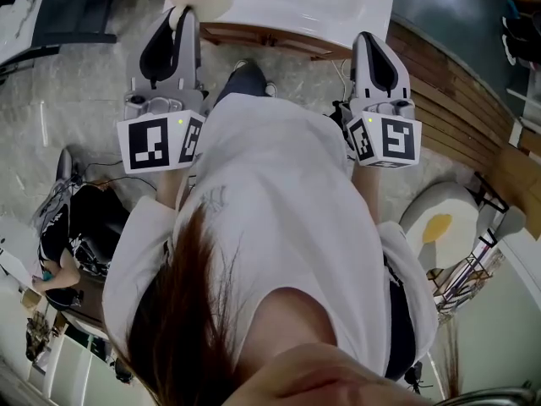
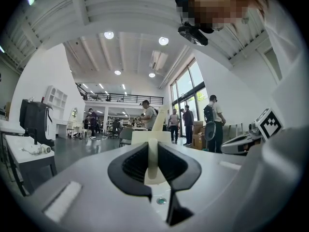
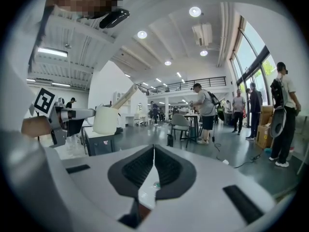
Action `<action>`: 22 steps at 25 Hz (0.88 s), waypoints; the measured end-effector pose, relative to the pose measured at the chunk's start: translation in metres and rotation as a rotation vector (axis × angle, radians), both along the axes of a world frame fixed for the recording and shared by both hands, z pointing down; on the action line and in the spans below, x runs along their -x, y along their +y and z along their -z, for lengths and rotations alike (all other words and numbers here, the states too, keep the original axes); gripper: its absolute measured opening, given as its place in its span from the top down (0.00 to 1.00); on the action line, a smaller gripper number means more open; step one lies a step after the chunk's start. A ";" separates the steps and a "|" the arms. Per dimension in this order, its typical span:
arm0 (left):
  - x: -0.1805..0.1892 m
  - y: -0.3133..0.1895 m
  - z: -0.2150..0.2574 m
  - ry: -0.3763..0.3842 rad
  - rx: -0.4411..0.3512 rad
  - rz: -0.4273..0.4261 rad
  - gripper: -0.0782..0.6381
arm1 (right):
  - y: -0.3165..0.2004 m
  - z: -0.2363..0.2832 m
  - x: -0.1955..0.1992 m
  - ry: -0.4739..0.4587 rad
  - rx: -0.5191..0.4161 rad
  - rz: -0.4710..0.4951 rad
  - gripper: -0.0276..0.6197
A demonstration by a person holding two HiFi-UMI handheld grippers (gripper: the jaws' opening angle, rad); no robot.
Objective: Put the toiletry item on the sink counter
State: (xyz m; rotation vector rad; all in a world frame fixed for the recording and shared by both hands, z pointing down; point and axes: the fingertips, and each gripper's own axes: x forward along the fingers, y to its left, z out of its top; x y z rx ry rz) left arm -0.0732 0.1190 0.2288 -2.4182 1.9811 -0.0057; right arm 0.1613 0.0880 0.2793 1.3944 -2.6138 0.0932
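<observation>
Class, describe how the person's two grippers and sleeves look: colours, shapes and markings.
The left gripper and right gripper are matching light grey shells with black ribbed jaw pads. Each carries a white cube with black square markers and a small yellow-green light. The sleeves are white.

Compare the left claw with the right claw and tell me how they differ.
The left claw is clamped on the wall of a cream cup, while the right claw holds nothing. The left claw's jaws are parted by that wall, whereas the right claw's jaws meet. Shared: both are grey with black lining, and both point toward the white sink counter.
</observation>
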 end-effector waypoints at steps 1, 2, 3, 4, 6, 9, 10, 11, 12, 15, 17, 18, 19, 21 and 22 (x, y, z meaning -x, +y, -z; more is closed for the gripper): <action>0.000 -0.002 -0.001 0.001 0.003 -0.005 0.82 | -0.002 -0.001 0.000 0.001 0.004 -0.005 0.94; 0.001 -0.005 -0.002 0.003 0.006 -0.009 0.82 | -0.003 -0.002 0.001 0.002 0.009 -0.010 0.94; 0.002 -0.008 -0.003 0.006 0.010 -0.014 0.82 | -0.006 -0.003 0.002 0.003 0.013 -0.014 0.94; 0.004 -0.012 -0.005 0.009 0.013 -0.019 0.82 | -0.008 -0.005 0.005 0.005 0.016 -0.018 0.94; 0.010 -0.021 -0.008 0.014 0.017 -0.029 0.82 | -0.016 -0.006 0.011 0.009 0.020 -0.026 0.94; 0.019 -0.041 -0.008 0.015 0.017 -0.049 0.82 | -0.031 -0.006 0.021 0.013 0.028 -0.040 0.94; 0.022 -0.049 -0.008 0.012 0.015 -0.058 0.82 | -0.038 -0.005 0.025 0.014 0.031 -0.045 0.94; 0.025 -0.057 -0.007 0.009 0.013 -0.068 0.82 | -0.045 -0.005 0.029 0.015 0.035 -0.050 0.94; 0.029 -0.066 -0.006 0.007 0.011 -0.079 0.82 | -0.052 -0.004 0.035 0.016 0.038 -0.054 0.94; 0.041 -0.091 -0.005 0.007 0.015 -0.107 0.82 | -0.071 -0.002 0.050 0.019 0.047 -0.068 0.94; 0.047 -0.106 -0.004 0.004 0.015 -0.123 0.82 | -0.081 0.001 0.056 0.021 0.045 -0.079 0.94; 0.050 -0.112 -0.003 0.002 0.012 -0.129 0.82 | -0.086 0.002 0.059 0.022 0.043 -0.085 0.94; 0.053 -0.119 -0.003 0.002 0.009 -0.135 0.82 | -0.090 0.002 0.061 0.023 0.043 -0.092 0.94; 0.059 -0.130 -0.002 0.003 0.005 -0.144 0.82 | -0.098 0.002 0.064 0.027 0.045 -0.106 0.94; 0.061 -0.134 -0.002 0.005 0.005 -0.148 0.82 | -0.101 0.001 0.065 0.028 0.047 -0.113 0.94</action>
